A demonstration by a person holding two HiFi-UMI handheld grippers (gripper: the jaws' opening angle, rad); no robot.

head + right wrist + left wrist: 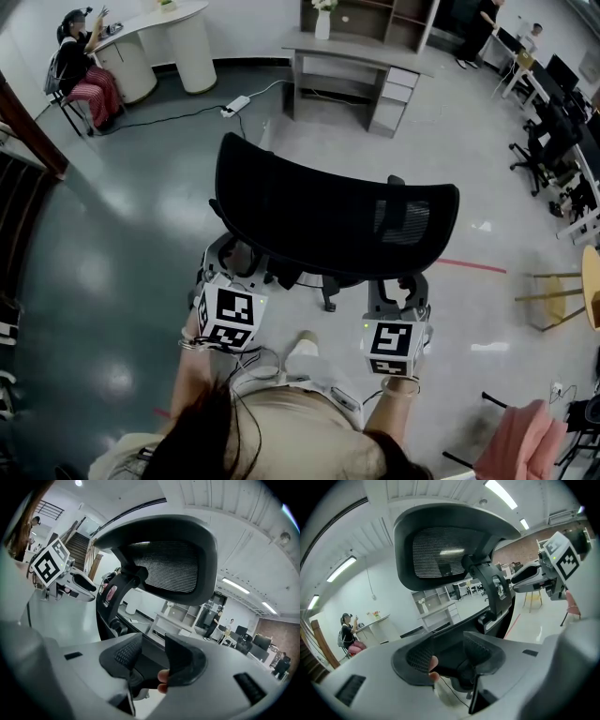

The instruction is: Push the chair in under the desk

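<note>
- Chair (328, 220): black, mesh back, stands on open grey floor in mid room, well apart from the desk (352, 58), not under it. Its back faces the person; the desk is beyond it at the far wall.
- Left gripper (447, 654): low behind the chair's left side, near the armrest. Jaws spread w/ a clear gap and nothing pinched. A fingertip (433, 667) shows just below the left pad.
- Right gripper (152, 657): same height behind the chair's right side, near the other armrest. Jaws spread, nothing held between them. A fingertip (164, 680) sits under the right pad.
- Both gripper views look up at the chair's mesh top, w/ the other gripper off to the side.
- Can't tell if either gripper touches the chair frame; marker cubes hide the tips in the head view.
- Desk: grey, drawers on its right side, white vase (322, 22) on top.
- Power strip (234, 105) on the floor left of the desk, cable running from it.
- Seated person (80, 66) far left at a white curved counter (173, 42).
- Red floor line (469, 265) right of the chair; wooden stool (553, 300) further right; pink cloth (520, 441) bottom right.
</note>
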